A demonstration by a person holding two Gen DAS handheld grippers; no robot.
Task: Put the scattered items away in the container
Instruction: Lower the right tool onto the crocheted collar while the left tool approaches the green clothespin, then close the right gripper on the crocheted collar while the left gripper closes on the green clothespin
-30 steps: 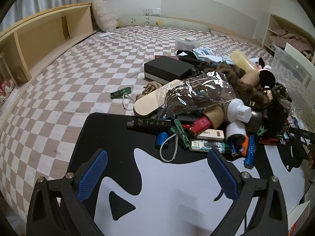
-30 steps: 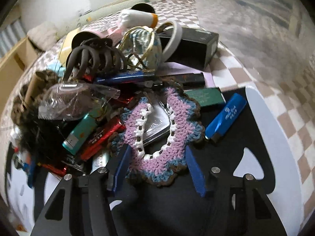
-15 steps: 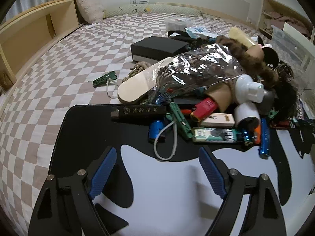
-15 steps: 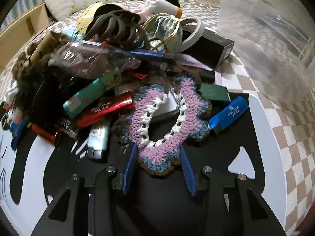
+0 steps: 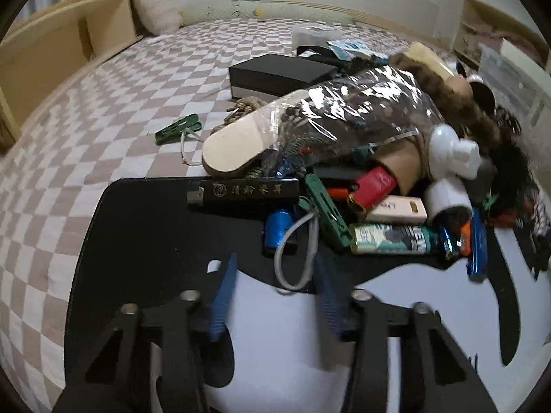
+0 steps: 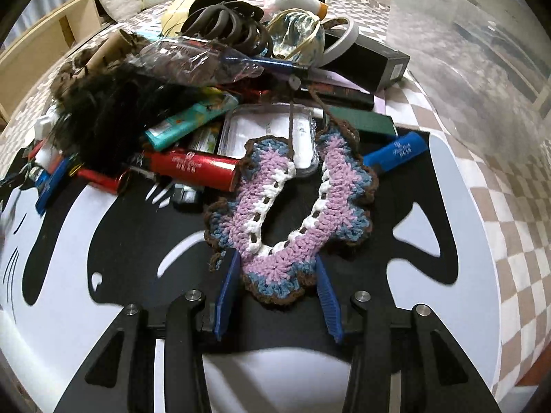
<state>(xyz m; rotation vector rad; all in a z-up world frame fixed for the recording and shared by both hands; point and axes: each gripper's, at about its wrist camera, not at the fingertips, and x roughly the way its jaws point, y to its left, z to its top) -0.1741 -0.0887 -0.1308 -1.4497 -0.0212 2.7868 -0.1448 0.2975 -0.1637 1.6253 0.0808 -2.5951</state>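
Your left gripper (image 5: 275, 272) pointed steeply down at the black-and-white mat (image 5: 144, 234). Its jaws had just been closing, and the grey cord loop (image 5: 296, 251) lay between the blue pads (image 5: 224, 296); contact with the pads was not clear, so count it as not yet clamped. The loop ran up to a green clip (image 5: 325, 213), just ahead of the fingertips, with a blue lighter (image 5: 277, 225) beside it. Beyond lay the main heap, topped by a clear plastic bag (image 5: 358, 117).

Your right gripper (image 6: 275, 272) had the crocheted purple-and-blue ring (image 6: 289, 213) by its near edge, with both pads pressing its sides. The rest of the ring lay ahead on the mat, touching a red lighter (image 6: 193, 167) to the left. A blue lighter (image 6: 396, 151) sat ahead to the right. The translucent container (image 6: 475, 34) stood farther off, ahead and right.
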